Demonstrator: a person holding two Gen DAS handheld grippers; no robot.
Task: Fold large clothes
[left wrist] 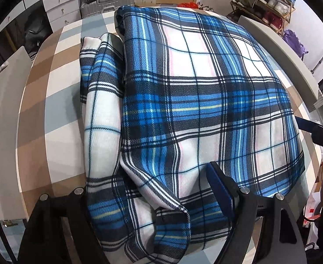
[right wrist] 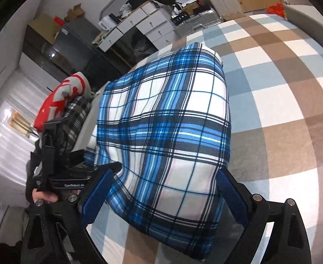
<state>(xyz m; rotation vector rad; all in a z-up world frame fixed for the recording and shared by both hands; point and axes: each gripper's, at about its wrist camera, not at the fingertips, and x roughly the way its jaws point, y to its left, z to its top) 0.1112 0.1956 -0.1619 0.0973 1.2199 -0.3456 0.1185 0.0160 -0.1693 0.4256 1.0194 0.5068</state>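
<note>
Looking from the left wrist, the blue plaid shirt lies on the checked bed, already folded into a thick pad, long way running away from the camera. A sleeve part sticks out on the left. The left tool is wide, with cloth lying between its fingers. From the right wrist, the right tool is wide too, around the near end. Next, I think, pinch that loose edge and fold it over.
</note>
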